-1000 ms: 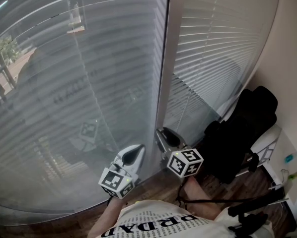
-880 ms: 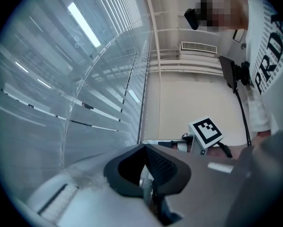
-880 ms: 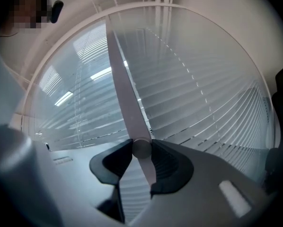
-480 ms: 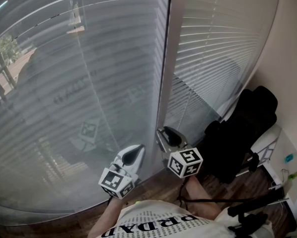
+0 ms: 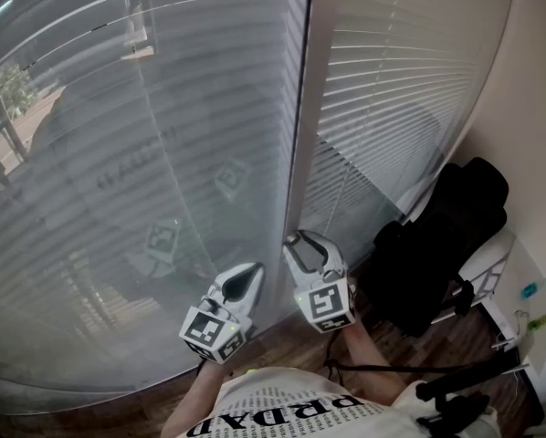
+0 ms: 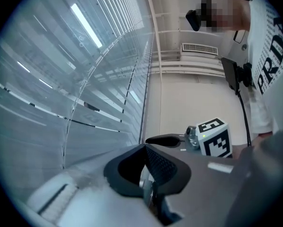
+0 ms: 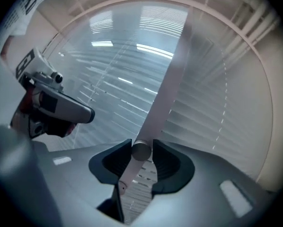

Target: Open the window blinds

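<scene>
- Step in hand: working the wand (image 7: 131, 170), which hangs by the frame (image 5: 302, 108) between the two lowered blinds (image 5: 163, 153). The slats look only partly tilted.
- Right hand-held gripper (image 7: 141, 150): its jaws have just been opening. The wand's end sits between the pads, which stand just beside it and do not appear to press.
- Left hand-held gripper (image 6: 148, 167): jaws together, nothing held, idle beside the right.
- Next move, as judged: clamp the wand squarely again and twist further. A loose hold would likely slip round the rod.
</scene>
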Tool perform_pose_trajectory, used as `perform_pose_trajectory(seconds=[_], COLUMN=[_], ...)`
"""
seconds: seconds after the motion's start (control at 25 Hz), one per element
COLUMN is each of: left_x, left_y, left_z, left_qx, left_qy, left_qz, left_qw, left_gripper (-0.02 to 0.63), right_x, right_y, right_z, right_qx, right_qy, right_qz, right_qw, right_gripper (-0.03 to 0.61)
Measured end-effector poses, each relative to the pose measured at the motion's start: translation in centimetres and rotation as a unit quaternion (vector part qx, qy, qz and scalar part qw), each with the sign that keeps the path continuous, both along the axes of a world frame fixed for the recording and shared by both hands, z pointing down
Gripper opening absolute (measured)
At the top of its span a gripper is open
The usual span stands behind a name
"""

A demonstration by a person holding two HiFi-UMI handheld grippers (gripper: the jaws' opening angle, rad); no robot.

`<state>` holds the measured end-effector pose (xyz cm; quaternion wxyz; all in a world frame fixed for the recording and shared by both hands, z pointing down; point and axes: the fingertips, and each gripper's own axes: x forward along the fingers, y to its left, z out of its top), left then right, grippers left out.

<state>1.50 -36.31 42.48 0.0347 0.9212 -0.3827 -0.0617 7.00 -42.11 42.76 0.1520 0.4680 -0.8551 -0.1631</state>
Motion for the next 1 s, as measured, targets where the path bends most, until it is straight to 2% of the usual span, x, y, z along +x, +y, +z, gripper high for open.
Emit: perform_pose_trajectory(seconds=[0.12,0.36,0.76,0.88,1.0], left_x=[0.33,0.42,0.39,0.46,0.61], left_y=[0.05,0.07,-0.03,-0.05,-0.01], left_z=[-0.12,-0.03,-0.06,0.02,0.08], left_qx=[0.003,0.003,0.006,0.005,0.005], left_qy=[0.0,0.002,0.007,0.008,0.008], left_qz=[0.003,-0.002,-0.006,-0.005,-0.002], left_qw=[1.0,1.0,0.9999,0.9999,1.0], left_gripper=[-0.008,-0.008,-0.008,-0.008,-0.008], right_x=[-0.39,-0.32,0.13,0.23,0.49], right_y=[-0.18,0.01,-0.11,-0.24,-0.36], right_z=[0.19,0.28,0.09,0.19,0.28], right_qx=[0.024,0.043,-0.01,-0.025,-0.05], right_qy=[0.042,0.051,-0.057,-0.081,-0.127], right_qz=[0.003,0.006,0.008,0.011,0.011], right_qw=[0.999,0.998,0.998,0.996,0.991], right_gripper=[0.141,0.135,0.133,0.133,0.133])
